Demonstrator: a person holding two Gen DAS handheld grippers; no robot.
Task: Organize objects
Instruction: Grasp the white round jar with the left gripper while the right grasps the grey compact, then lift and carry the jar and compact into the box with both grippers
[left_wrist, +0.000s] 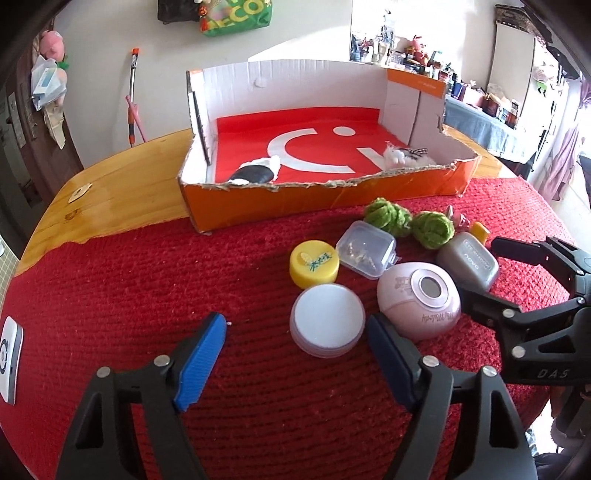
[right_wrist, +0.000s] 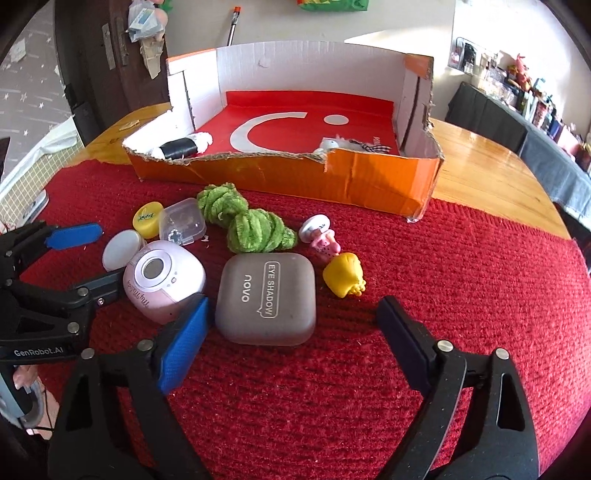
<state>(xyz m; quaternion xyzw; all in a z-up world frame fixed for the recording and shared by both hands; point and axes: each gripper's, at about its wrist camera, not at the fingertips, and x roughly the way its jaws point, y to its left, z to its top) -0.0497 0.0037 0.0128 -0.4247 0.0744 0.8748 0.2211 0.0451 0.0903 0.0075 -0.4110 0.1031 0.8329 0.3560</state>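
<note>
My left gripper (left_wrist: 295, 326) is open, its blue pads either side of a white-lidded round jar (left_wrist: 327, 321) without touching it. The jar stands on the red mat next to a pink round My Melody device (left_wrist: 419, 299). My right gripper (right_wrist: 291, 306) is open around a grey eye shadow case (right_wrist: 266, 299); its left pad is close to the case's edge and its right pad is well apart. Behind lie a yellow lid (right_wrist: 147, 218), a clear small box (right_wrist: 181, 221), a green yarn knot (right_wrist: 243, 221), a pink figure (right_wrist: 321, 236) and a yellow toy (right_wrist: 345, 275).
An orange cardboard box (right_wrist: 295, 177) with a red lining stands at the back of the mat, holding a black-and-white item (right_wrist: 181, 147) and a white plush (right_wrist: 343, 144). The wooden table (right_wrist: 491, 177) shows to the right. A white device (left_wrist: 9, 363) lies at the mat's left edge.
</note>
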